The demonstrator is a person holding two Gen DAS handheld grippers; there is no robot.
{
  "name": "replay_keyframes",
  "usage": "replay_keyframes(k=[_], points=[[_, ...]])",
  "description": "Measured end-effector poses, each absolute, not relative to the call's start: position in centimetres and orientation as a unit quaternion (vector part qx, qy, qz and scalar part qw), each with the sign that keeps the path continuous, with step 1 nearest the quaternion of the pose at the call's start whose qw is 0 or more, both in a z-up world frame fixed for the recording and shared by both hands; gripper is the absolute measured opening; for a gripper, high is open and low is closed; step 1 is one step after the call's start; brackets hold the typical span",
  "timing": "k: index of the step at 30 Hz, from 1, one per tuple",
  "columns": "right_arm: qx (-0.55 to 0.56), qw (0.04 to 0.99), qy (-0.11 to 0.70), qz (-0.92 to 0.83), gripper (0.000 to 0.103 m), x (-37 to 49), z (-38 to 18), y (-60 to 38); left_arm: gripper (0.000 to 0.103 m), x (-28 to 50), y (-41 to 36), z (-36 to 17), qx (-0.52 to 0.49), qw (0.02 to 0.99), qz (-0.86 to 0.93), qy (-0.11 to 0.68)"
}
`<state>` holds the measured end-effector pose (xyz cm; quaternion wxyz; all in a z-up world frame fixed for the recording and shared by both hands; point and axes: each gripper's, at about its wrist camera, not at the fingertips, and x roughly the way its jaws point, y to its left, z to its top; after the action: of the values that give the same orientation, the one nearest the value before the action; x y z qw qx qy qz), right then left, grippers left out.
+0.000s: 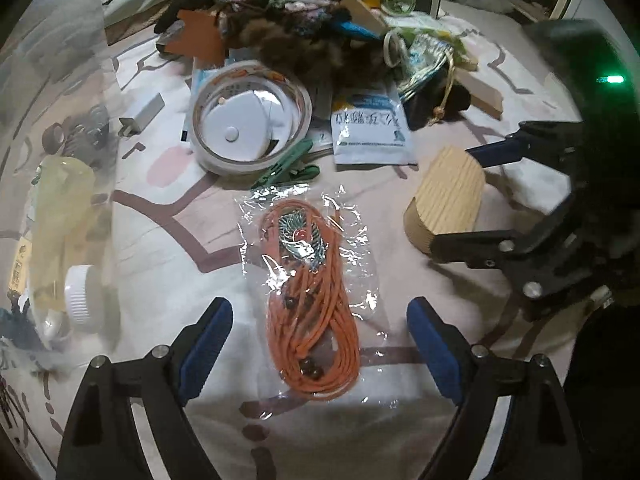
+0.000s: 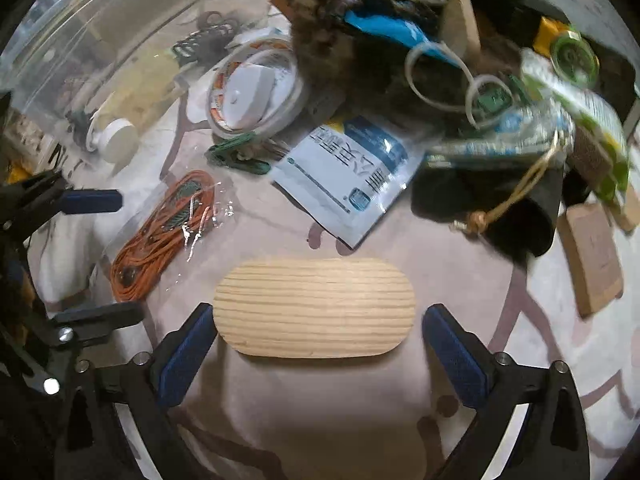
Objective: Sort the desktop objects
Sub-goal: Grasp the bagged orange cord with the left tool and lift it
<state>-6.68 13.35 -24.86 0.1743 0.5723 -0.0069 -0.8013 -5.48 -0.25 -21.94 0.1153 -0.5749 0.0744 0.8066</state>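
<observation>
A clear bag of orange cord (image 1: 310, 292) lies on the patterned cloth, between the open fingers of my left gripper (image 1: 320, 344), which hovers just over its near end. It also shows in the right wrist view (image 2: 160, 236). An oval wooden block (image 2: 314, 306) lies flat, straddled by the open fingers of my right gripper (image 2: 316, 354). In the left wrist view the block (image 1: 446, 202) sits between the right gripper's fingers (image 1: 472, 196). The left gripper (image 2: 96, 256) shows open at the left edge of the right wrist view.
A heap of clutter sits at the back: tape roll with a white disc (image 1: 250, 116), green clips (image 1: 288, 168), white-blue packet (image 1: 370, 126), brown fur (image 1: 304, 48), wooden pieces (image 2: 592, 256). A clear container (image 1: 60, 216) with a white-capped bottle stands left.
</observation>
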Motion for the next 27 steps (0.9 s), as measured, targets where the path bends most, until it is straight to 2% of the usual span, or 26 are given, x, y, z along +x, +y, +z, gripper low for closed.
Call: replay_keyframes(k=[4, 12, 14, 16, 17, 20, 23, 27], points=[[0.566, 0.169, 0.013, -0.807, 0.094, -6.2, -24.5, 13.4, 0.089, -5.8, -0.1, -23.0, -0.593, 0.102, 0.796, 0.067], [0.566, 0.154, -0.002, -0.810, 0.094, -6.4, -24.4, 15.3, 0.089, -6.4, -0.2, -24.1, -0.612, 0.073, 0.786, 0.041], [0.566, 0.152, -0.006, -0.810, 0.094, -6.4, -24.3, 15.5, 0.075, -6.5, -0.4, -24.0, -0.614, 0.069, 0.785, 0.033], [0.565, 0.151, -0.009, -0.811, 0.094, -6.6, -24.3, 15.3, 0.071, -6.6, -0.6, -23.8, -0.616, 0.069, 0.784, 0.027], [0.565, 0.150, -0.009, -0.812, 0.094, -6.7, -24.2, 15.4, 0.064, -6.5, -0.7, -23.7, -0.616, 0.071, 0.784, 0.025], [0.562, 0.148, -0.010, -0.813, 0.094, -6.9, -24.0, 15.5, 0.052, -6.3, -0.9, -23.3, -0.614, 0.073, 0.786, 0.022], [0.559, 0.147, -0.010, -0.816, 0.094, -7.1, -23.6, 15.4, 0.043, -6.2, -1.3, -23.0, -0.612, 0.077, 0.787, 0.018], [0.557, 0.144, -0.010, -0.818, 0.094, -7.3, -23.3, 15.3, 0.039, -6.0, -1.7, -22.2, -0.607, 0.080, 0.791, 0.015]])
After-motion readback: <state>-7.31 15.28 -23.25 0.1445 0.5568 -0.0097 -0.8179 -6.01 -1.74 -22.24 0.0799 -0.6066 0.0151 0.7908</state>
